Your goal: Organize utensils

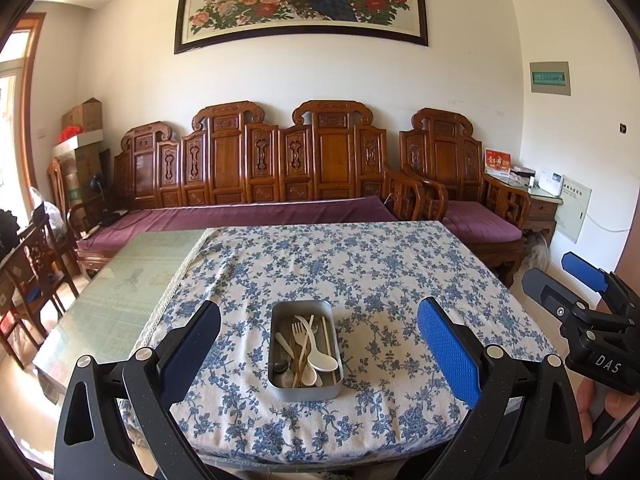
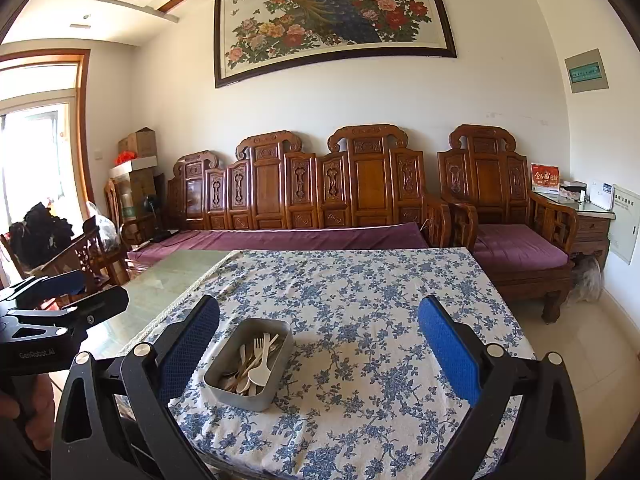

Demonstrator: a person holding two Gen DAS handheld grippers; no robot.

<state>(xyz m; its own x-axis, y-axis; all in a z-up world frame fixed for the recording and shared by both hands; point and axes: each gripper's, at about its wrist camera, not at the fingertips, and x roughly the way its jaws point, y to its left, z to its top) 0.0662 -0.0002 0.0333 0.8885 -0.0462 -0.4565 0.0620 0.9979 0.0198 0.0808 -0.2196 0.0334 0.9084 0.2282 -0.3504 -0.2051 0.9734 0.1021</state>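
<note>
Both grippers' jaws wide above tablecloth (image 1: 360,264).

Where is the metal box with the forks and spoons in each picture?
Left wrist view: the metal box sits low in the middle, straight ahead between the open fingers of the left claw.
Right wrist view: the box sits lower left of the middle, close to the left finger of the open right claw.
Shared landmark: the blue flowered tablecloth under it.

Carved wooden sofa (image 1: 248,168), peacock painting (image 1: 300,0), white walls
</note>
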